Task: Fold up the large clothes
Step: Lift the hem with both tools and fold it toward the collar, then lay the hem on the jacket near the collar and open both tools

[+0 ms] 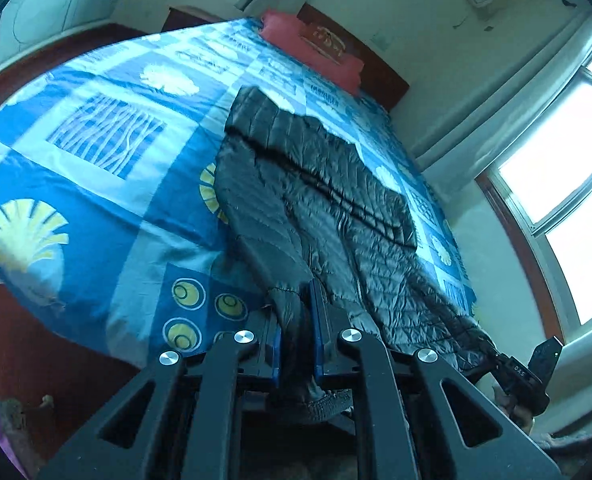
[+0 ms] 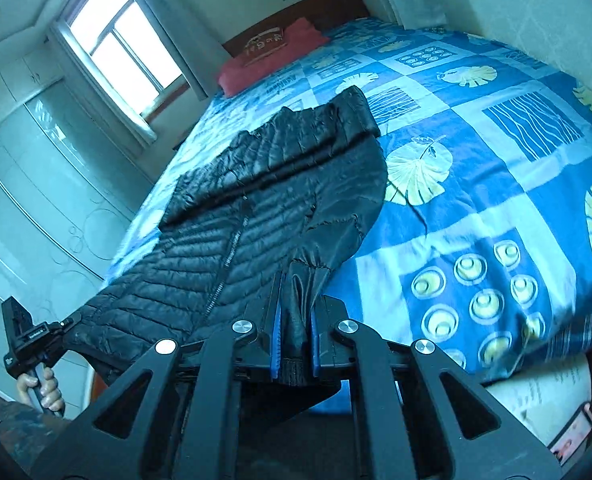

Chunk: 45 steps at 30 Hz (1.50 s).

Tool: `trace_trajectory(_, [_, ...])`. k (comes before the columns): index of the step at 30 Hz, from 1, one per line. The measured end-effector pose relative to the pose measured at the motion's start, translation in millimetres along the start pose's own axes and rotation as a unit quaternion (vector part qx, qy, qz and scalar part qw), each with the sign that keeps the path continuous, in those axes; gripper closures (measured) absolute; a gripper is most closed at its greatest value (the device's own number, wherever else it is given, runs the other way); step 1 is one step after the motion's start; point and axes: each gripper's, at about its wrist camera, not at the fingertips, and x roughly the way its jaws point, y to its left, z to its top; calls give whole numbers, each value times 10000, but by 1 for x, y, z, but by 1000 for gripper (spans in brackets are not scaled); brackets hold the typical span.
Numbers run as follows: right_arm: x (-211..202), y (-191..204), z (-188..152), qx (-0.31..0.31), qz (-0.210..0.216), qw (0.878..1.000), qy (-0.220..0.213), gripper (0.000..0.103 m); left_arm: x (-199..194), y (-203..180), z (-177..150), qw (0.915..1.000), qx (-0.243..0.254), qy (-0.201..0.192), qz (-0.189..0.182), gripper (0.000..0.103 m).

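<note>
Item 1, black quilted jacket [image 1: 320, 200]: it lies spread across the near half of the bed, collar end toward the headboard at 12 o'clock, hem hanging off the foot edge toward you at 6 o'clock. In the right wrist view the zip [image 2: 231, 248] runs down its middle and one sleeve is folded across the chest.

Item 2, your left gripper [image 1: 298, 344]: jaws nearly closed, pinching a gathered bunch of the jacket's lower edge between the blue pads [image 1: 319, 320]. The dark fabric fills the whole gap and a ribbed cuff or hem end hangs below the pads. In the right wrist view this gripper [image 2: 69, 322] appears at 8 o'clock, clamped on the far hem corner, with your hand [image 2: 41, 390] around its handle.

Item 3, your right gripper [image 2: 296, 340]: jaws likewise nearly closed on a bunched strip of jacket, ribbed edge showing beneath the pads. In the left wrist view it [image 1: 500, 358] sits at 4 o'clock, at the opposite hem corner.

Item 4, bedspread [image 1: 95, 168]: blue patchwork with yellow shells, leaves and circles, lying under the jacket.

Item 5, red pillow [image 2: 271, 52]: at 12 o'clock against the dark wooden headboard [image 1: 380, 64], well apart from the jacket.

Item 6, window [image 2: 115, 36]: at 10 o'clock in the right wrist view, bright, curtain beside it.
</note>
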Motion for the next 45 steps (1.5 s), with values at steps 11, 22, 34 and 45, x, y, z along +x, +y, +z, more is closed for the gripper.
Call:
trace_trajectory(11, [46, -5, 79, 121, 431, 9986, -272, 93, 43, -5, 70, 9996, 258, -76, -50, 92])
trace_trajectory(22, [175, -10, 198, 378, 428, 9980, -261, 92, 167, -13, 188, 9985, 539, 29, 22, 92])
trace_trajectory(34, [313, -37, 268, 671, -70, 9977, 112, 92, 298, 10, 260, 9979, 323, 424, 378, 92])
trace_trajectory(45, [384, -50, 308, 687, -311, 9968, 265, 90, 360, 20, 300, 9966, 372, 551, 494, 90])
